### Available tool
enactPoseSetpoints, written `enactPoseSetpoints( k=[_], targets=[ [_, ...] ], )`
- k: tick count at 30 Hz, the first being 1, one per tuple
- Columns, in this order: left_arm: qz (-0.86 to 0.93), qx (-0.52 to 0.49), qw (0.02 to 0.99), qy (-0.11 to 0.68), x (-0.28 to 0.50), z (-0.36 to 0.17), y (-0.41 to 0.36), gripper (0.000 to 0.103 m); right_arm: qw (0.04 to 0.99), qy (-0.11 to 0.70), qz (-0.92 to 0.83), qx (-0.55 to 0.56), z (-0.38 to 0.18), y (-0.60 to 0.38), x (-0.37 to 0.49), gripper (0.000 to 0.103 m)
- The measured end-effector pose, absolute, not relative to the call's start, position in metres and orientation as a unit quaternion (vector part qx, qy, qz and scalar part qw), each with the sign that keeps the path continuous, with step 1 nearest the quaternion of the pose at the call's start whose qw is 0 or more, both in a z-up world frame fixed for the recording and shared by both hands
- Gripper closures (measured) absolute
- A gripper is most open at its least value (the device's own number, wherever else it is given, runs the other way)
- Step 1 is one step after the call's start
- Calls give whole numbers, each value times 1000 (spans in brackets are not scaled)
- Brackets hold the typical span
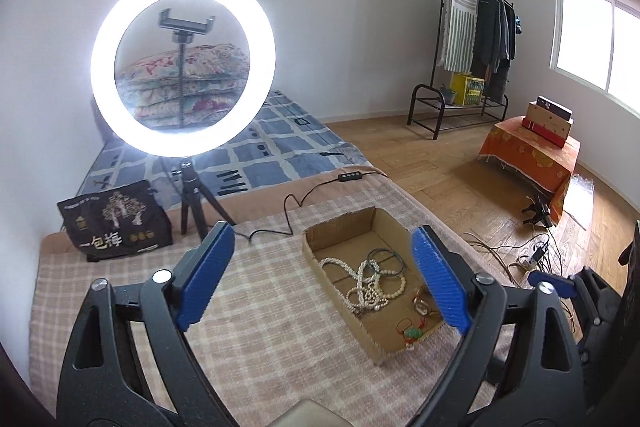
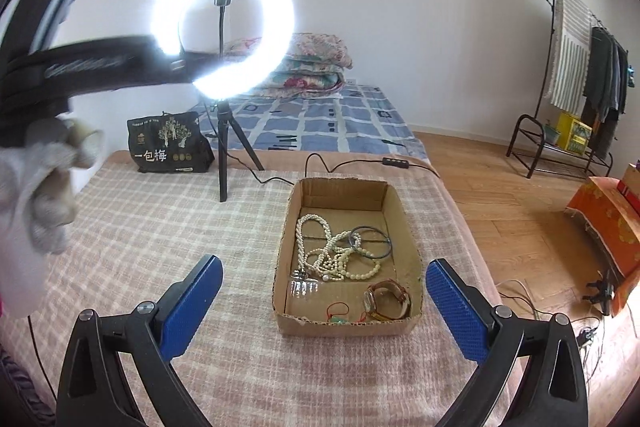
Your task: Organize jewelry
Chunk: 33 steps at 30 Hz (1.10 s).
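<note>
Both hand-held grippers hang above a table spread with a pink checked cloth (image 2: 160, 227), and both stand empty. The left gripper (image 1: 320, 275) has its blue pads spread wide with nothing between them; through the gap shows the near left part of a shallow cardboard box (image 1: 344, 227). The right gripper (image 2: 324, 303) is likewise wide apart and holds nothing, its pads framing the box (image 2: 404, 227) from the near side.

All the jewelry lies inside the box: a tangle of pearl necklaces (image 2: 332, 255) in the middle, a dark bangle (image 2: 370, 242) touching their right edge, a brown-strapped wristwatch (image 2: 386, 301) in the near right corner, a clear hair comb (image 2: 304, 287) near the left wall, and a small green charm on red cord (image 2: 338, 317) against the near wall.

Behind the box a lit ring light (image 1: 182, 57) stands on a tripod, with a black printed bag (image 1: 116, 221) to its left. A gloved hand (image 2: 44, 187) shows at the left edge of the right wrist view
</note>
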<state>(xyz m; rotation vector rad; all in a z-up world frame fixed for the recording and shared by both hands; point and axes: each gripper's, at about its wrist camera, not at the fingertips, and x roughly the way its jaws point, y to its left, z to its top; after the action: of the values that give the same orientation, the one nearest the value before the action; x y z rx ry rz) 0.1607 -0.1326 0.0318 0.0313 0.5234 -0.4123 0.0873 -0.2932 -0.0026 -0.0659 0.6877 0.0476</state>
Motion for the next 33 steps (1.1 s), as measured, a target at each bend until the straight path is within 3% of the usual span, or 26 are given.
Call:
enactPoseSetpoints(
  k=[23,33],
  targets=[
    [-170,37,957,234,35,40,-80,0,962,269,-17,-34,42,-277,37,0],
    [-162,31,958,233,27,26,-77,0,963,266,-25,-27,34,-281,35,0]
  ],
)
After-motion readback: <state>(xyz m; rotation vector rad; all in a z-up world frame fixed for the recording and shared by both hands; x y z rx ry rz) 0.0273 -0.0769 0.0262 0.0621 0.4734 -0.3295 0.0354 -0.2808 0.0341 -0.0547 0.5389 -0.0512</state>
